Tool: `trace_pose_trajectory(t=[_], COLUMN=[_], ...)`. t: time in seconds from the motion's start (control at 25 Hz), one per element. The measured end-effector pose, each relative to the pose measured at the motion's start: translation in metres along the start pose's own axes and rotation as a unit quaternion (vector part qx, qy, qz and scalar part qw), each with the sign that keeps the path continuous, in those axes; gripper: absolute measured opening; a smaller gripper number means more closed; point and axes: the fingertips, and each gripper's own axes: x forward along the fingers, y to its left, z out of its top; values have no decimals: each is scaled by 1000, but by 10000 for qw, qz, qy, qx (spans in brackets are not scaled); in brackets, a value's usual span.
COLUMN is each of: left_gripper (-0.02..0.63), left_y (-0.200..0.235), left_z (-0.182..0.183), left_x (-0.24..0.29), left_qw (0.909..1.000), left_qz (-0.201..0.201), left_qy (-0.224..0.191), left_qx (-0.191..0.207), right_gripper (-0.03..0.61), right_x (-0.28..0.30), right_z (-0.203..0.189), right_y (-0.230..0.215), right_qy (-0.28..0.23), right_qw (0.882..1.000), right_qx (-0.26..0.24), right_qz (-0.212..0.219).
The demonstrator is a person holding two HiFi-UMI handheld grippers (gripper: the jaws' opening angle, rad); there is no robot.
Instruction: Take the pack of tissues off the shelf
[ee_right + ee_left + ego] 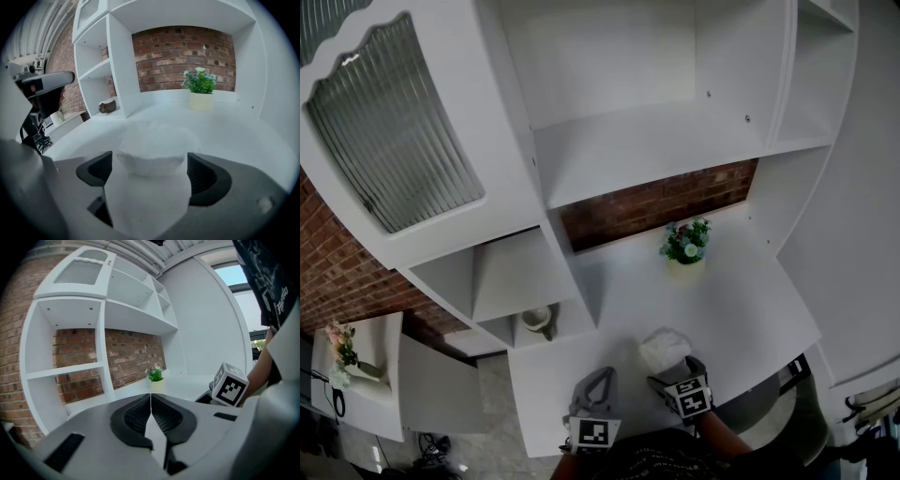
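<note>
Head view: I read the pack of tissues lying on the white desk top at 6 o'clock, clear of the shelf unit at 10 o'clock. The right gripper sits at the pack's near side, and the left gripper is at 9 o'clock of the pack. Left gripper view: jaws fully together, nothing between them; the potted plant stands at 12 o'clock. Right gripper view: jaws spread wide, the pack between the pads with a gap on each side, so no grip. My assessment: removal from the shelf is complete; only backing the right gripper away remains.
</note>
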Motion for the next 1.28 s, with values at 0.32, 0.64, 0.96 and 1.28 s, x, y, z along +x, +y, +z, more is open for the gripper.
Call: trace_pose_trajectory(t=[0.32, 0.64, 0.96, 1.28], left_gripper=[11, 11, 11, 11], left_y=[2, -1, -3, -5], left_z=[0, 2, 4, 11], left_x=[0, -2, -4, -7], left_qw=[10000, 9999, 9998, 9996], left_qz=[18, -20, -73, -90], left_qy=[-41, -73, -115, -220], left_qx=[-56, -87, -120, -144], right_gripper=[485, 483, 482, 471], right_x=[-24, -51, -81, -101], right_z=[17, 48, 86, 110], right_y=[-13, -5, 9, 19], right_qy=[-367, -804, -1367, -1787], right_qw=[9991, 9963, 9882, 9781], right_qx=[-134, -252, -647, -1001], right_qz=[-150, -152, -228, -375])
